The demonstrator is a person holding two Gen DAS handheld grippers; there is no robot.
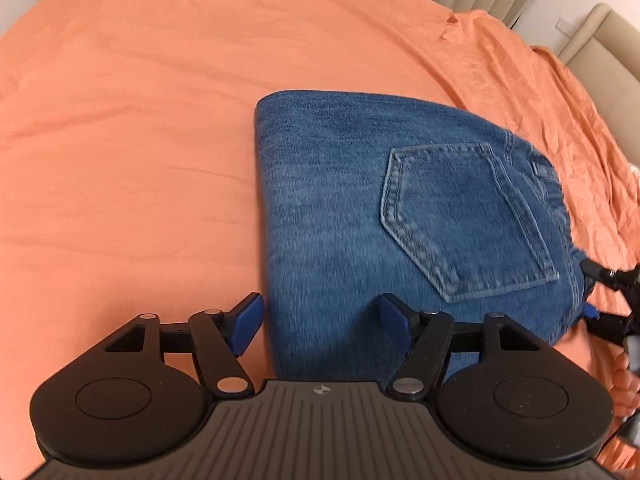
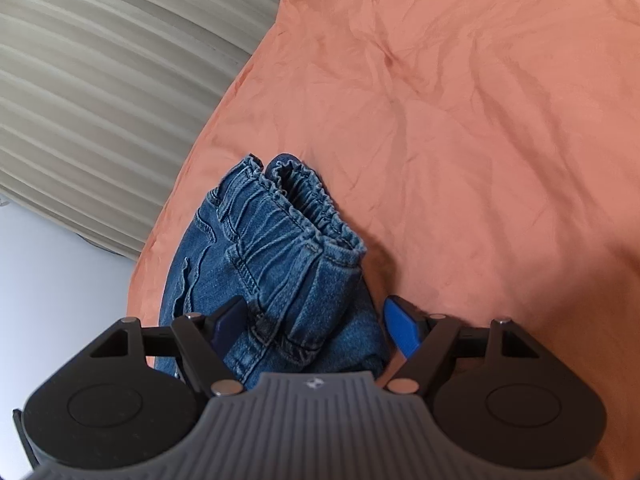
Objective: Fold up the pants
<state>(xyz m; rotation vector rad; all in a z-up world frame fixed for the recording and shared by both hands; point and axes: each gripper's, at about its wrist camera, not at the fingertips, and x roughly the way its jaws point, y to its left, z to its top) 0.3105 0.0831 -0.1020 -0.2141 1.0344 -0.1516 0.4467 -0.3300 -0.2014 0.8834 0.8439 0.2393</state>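
Folded jeans [image 1: 360, 208] flat on orange bed sheet [image 1: 140, 140]; left hand-held gripper [image 1: 318, 322] and right hand-held gripper [image 2: 314, 326] both spread wide, gripping nothing.

On my left, the orange bed [image 1: 132, 152] lies open and bare well past the folded jeans [image 1: 340, 200]. To my right the other gripper [image 1: 612, 300] crowds the waistband edge. Curtains [image 2: 100, 92] and, I think, a headboard [image 1: 600, 36] bound the far sides.

The left hand-held gripper [image 1: 320, 318] points steeply down, jaws spread wide; the right hand-held gripper [image 2: 316, 326] tilts down, jaws likewise apart.
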